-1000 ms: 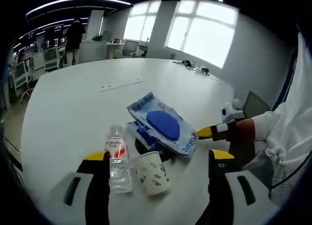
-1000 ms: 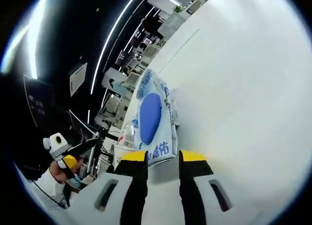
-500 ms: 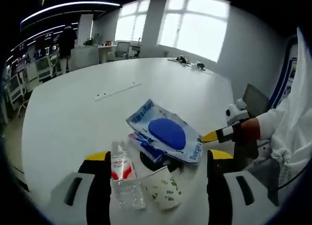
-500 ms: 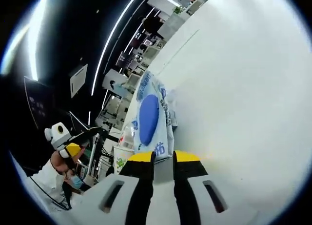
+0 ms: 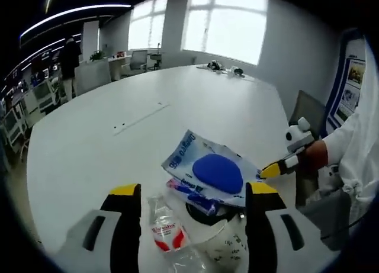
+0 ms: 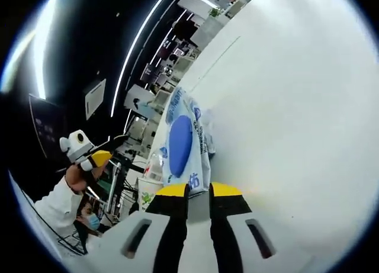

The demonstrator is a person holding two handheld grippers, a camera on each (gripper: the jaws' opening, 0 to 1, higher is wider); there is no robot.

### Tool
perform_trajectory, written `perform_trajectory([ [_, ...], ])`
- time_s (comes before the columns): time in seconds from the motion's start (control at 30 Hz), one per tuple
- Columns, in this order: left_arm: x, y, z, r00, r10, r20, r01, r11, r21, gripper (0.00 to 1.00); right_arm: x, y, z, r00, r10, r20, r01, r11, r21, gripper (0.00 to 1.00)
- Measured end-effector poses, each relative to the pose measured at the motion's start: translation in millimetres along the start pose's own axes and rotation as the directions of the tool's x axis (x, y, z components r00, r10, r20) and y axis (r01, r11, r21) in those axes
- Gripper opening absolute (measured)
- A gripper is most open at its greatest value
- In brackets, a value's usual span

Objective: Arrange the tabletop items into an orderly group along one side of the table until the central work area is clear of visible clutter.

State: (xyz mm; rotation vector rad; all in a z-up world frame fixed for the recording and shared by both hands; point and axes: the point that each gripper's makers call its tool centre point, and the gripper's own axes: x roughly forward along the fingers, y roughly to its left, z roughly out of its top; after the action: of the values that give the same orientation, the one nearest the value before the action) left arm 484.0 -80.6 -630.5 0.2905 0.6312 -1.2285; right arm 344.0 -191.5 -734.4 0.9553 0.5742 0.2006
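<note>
A white packet with a blue oval [image 5: 210, 172] lies tilted over a blue wrapper and a dark round thing on the white table [image 5: 89, 137]. My left gripper [image 5: 190, 190] is open wide. A clear bottle with a red label [image 5: 166, 231] and a patterned paper cup [image 5: 228, 249] lie between its jaws. My right gripper [image 5: 269, 170] comes in from the right, its tip at the packet's edge. In the right gripper view, the right gripper [image 6: 198, 190] is shut on the near edge of the packet [image 6: 180, 145]. The bottle [image 6: 155, 163], cup [image 6: 148, 196] and left gripper [image 6: 95, 157] are beyond it.
A thin strip [image 5: 139, 116] lies on the table further out. Small items [image 5: 225, 68] sit at the far edge by the windows. A person [image 5: 70, 51] stands by desks at the back left. A chair [image 5: 305, 107] is at the right.
My right jaws have narrowed from a clear gap to a pinch on the packet's edge. The left gripper has moved forward, so bottle and cup now lie deeper between its jaws.
</note>
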Motion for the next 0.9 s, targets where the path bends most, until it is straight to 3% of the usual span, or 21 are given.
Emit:
perform_trajectory([
  [0.2,16,7.6,12.2,1.000,-0.025,-0.013,0.026,0.999,0.040,0.71,1,0,0.0,1.000,0.003,-0.007,-0.003,1.000,-0.001,0.11],
  [0.57,40,17.2,14.6,0.997,-0.058,-0.053,0.062,0.995,0.082,0.65,1,-1,-0.4,1.000,0.006,-0.011,-0.006,1.000,0.007,0.11],
  [0.9,77,28.1,14.4,0.987,-0.093,-0.132,0.112,0.983,0.144,0.58,1,-1,-1.9,1.000,0.008,-0.017,-0.008,1.000,0.013,0.11],
])
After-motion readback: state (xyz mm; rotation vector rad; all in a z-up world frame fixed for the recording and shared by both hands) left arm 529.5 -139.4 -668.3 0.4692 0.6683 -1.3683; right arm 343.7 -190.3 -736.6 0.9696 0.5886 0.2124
